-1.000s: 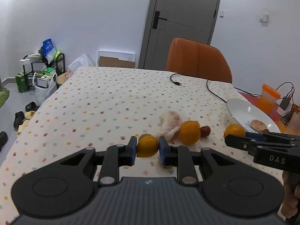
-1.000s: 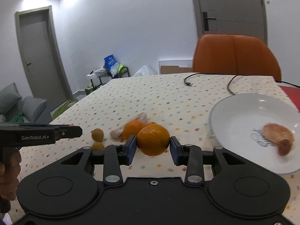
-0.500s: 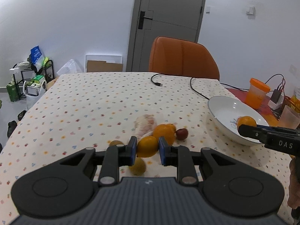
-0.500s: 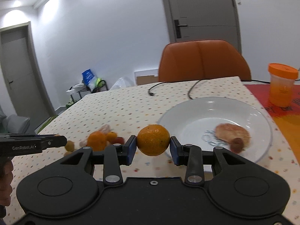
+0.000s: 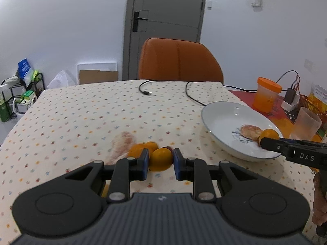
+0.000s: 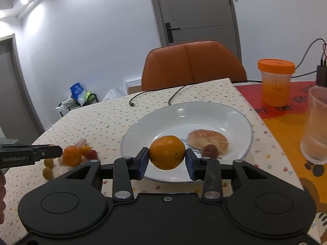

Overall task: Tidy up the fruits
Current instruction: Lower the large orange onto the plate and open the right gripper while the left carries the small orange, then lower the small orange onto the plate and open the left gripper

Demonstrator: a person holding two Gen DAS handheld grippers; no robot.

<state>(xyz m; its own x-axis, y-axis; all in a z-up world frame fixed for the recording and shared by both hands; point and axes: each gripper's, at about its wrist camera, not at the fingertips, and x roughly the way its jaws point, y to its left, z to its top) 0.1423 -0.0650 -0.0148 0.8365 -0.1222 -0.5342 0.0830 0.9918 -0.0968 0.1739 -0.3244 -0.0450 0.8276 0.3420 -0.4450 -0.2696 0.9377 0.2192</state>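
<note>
A: What does the white plate [image 6: 241, 120] hold?
B: A flat, pale peeled fruit [image 6: 207, 139] with a small brown fruit [image 6: 210, 151] touching its near edge. The plate sits on the tabletop [image 5: 85, 110], on a cloth printed with small dots. Just beyond it stand an orange-lidded jar [image 6: 276, 81] and a frosted cup [image 6: 315, 126], both on a red mat.

A: And the loose fruit?
B: Left of the plate lie an orange [image 6: 71, 156], a smaller orange fruit [image 6: 85, 150], a red one [image 6: 92, 154], a pale wrapped piece [image 5: 122, 145] and two small greenish-brown fruits [image 6: 47, 172], close together.

A: The room?
B: An orange chair [image 5: 179, 61] stands at the far edge, a grey door [image 5: 163, 26] behind it, a cluttered rack [image 5: 20, 94] at left; black cables [image 5: 192, 96] trail over the cloth.

A: The grippers?
B: The right gripper [image 6: 166, 159] pinches a large orange [image 6: 167, 155] between its blue pads, above the plate's near rim. The left gripper [image 5: 160, 162] clamps a smaller orange [image 5: 160, 159] above the cloth, near the loose pile. Part of a hand [image 5: 319, 204] shows behind the right gripper.
</note>
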